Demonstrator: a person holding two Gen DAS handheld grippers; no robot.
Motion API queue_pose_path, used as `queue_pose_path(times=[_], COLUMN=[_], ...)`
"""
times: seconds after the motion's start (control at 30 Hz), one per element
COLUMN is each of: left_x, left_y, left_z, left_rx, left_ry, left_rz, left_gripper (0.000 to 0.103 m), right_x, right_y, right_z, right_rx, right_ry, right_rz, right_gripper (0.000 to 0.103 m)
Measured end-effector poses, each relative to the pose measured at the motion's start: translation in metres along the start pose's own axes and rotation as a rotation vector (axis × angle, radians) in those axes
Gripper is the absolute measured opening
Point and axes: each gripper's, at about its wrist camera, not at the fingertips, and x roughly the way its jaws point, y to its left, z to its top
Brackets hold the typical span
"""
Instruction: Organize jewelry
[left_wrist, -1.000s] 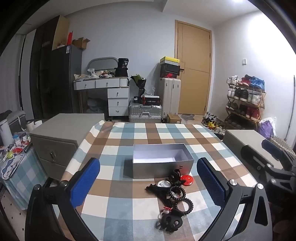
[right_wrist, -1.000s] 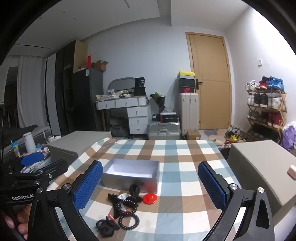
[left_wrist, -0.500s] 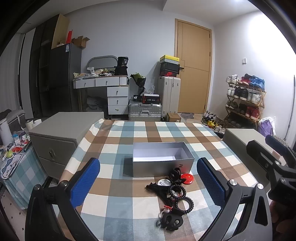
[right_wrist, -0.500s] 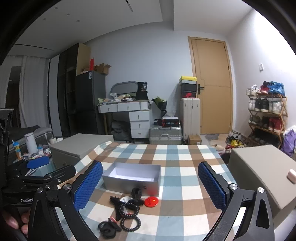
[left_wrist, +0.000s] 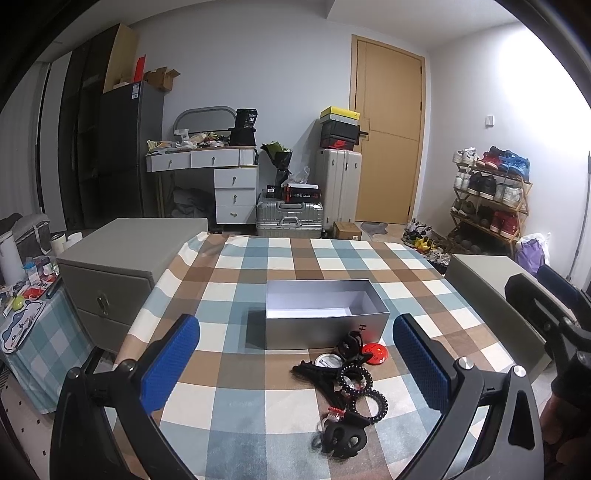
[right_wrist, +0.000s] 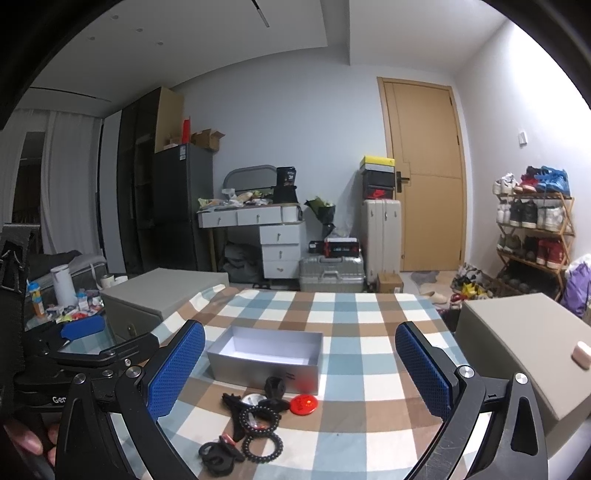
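An open grey box with a white, empty inside sits mid-table on the checked cloth. In front of it lies a heap of jewelry: black beaded bracelets, a black coil ring, black clips, a round red piece and a small round silvery piece. My left gripper hovers open above the table's near edge, blue pads wide apart, nothing between them. My right gripper is open too, held higher, empty.
Grey cabinets flank the table at left and right. The other gripper shows at each view's edge. A low side table with bottles stands far left. Suitcases, a desk and a shoe rack line the back wall.
Both cameras have tilted upward a little, so the box and jewelry sit lower in view. Nothing on the table has moved. Both grippers stay open.
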Motion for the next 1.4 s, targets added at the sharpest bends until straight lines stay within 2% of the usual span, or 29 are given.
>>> queue_pose_path(times=[1.4], left_x=[0.005], left_y=[-0.001], left_z=[-0.006], left_rx=[-0.011], left_ry=[0.029], left_rz=[-0.02], left_gripper=[0.102], right_x=[-0.003], right_y=[-0.007], right_z=[-0.005], right_rx=[0.035], right_ry=[0.005], right_rz=[-0.006], right_gripper=[0.103])
